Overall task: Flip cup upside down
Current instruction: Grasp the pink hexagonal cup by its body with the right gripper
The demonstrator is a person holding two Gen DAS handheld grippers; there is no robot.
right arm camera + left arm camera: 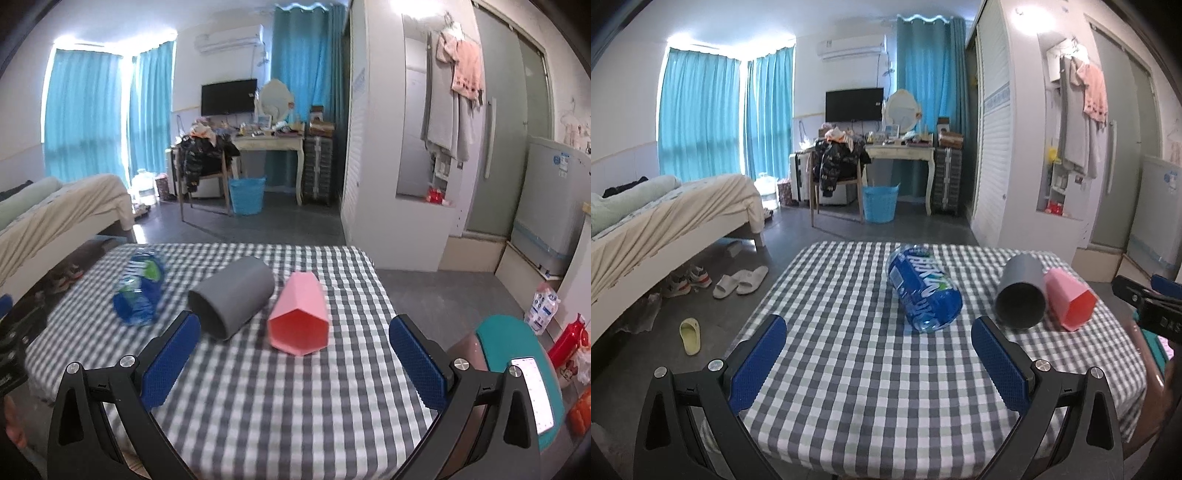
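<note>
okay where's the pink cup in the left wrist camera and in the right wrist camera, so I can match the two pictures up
Left wrist view: the pink cup lies on its side at the right of the table, mouth toward the camera.
Right wrist view: it lies at centre, ahead between the open fingers.
Shared landmark: the grey cup, on its side, touching or nearly touching the pink cup's left.

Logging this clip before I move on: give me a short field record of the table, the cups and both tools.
surface: checked tablecloth
grey cup: on its side, mouth toward camera
pink cup: on its side, mouth toward camera, right of the grey one
bottle: blue-labelled, lying down, left of the cups
left tool: open, holding nothing
right tool: open, holding nothing, pink cup ahead
flip: not yet done
</note>
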